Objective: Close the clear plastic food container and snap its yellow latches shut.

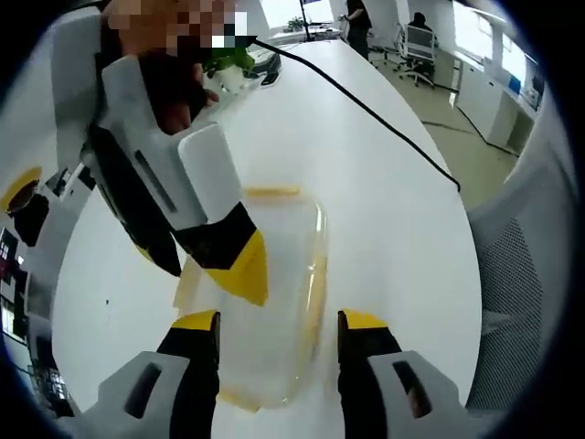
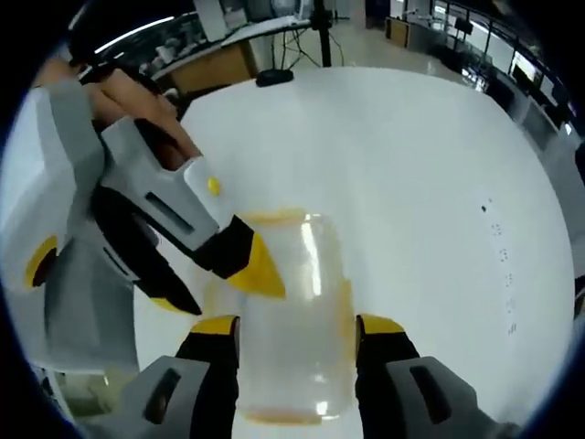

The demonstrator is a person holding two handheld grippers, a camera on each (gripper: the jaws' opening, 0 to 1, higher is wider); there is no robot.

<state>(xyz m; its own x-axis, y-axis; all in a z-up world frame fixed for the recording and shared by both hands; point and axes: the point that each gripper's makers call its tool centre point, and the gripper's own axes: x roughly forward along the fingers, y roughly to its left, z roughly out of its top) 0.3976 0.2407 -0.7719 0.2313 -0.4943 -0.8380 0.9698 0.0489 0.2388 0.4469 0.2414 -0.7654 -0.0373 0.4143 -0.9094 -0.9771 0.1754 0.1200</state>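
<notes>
Both grippers (image 1: 279, 322) (image 2: 297, 326) astride clear container (image 1: 274, 274)

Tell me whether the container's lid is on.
On: the clear lid lies flat over the container in both views. Whether the yellow latches are snapped shut, I cannot tell.

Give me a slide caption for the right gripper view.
Both tools poised over the clear container on the white table.
</notes>
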